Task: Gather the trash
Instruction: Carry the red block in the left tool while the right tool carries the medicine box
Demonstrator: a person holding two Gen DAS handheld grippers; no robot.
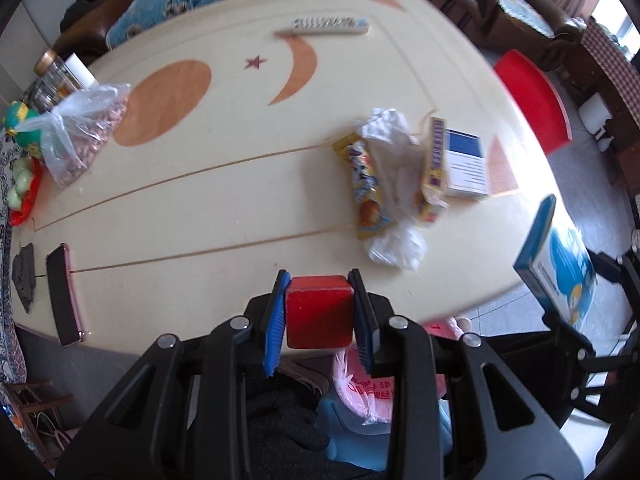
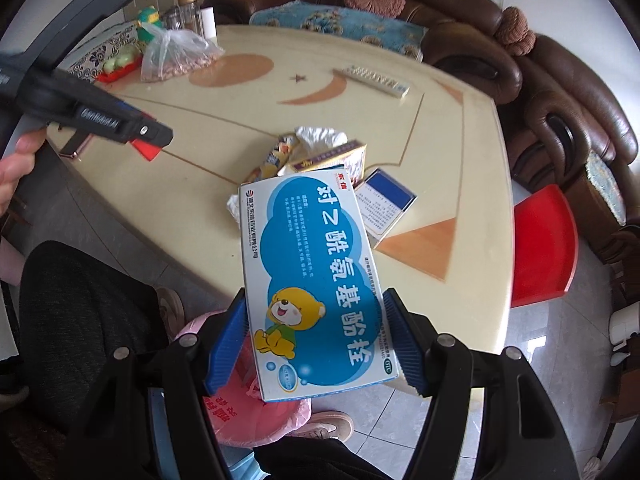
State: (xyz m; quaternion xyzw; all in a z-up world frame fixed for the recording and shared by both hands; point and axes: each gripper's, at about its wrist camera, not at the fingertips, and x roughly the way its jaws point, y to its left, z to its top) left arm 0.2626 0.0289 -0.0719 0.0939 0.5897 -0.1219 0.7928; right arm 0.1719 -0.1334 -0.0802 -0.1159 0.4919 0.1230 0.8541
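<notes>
A blue-and-white medicine box (image 2: 316, 284) is clamped between the right gripper (image 2: 320, 340) fingers, held above the cream table (image 2: 460, 160) edge and a pink-lined bin (image 2: 256, 420). A red block (image 1: 319, 312) is gripped by the left gripper (image 1: 320, 312). Wrappers (image 1: 392, 184) and a blue-topped box (image 1: 466, 164) are left heaped together on the table.

Right gripper (image 2: 316, 344) clamping blue medicine box (image 2: 312, 280), pink-lined bin (image 2: 256, 420) below, table (image 2: 460, 200) beyond
</notes>
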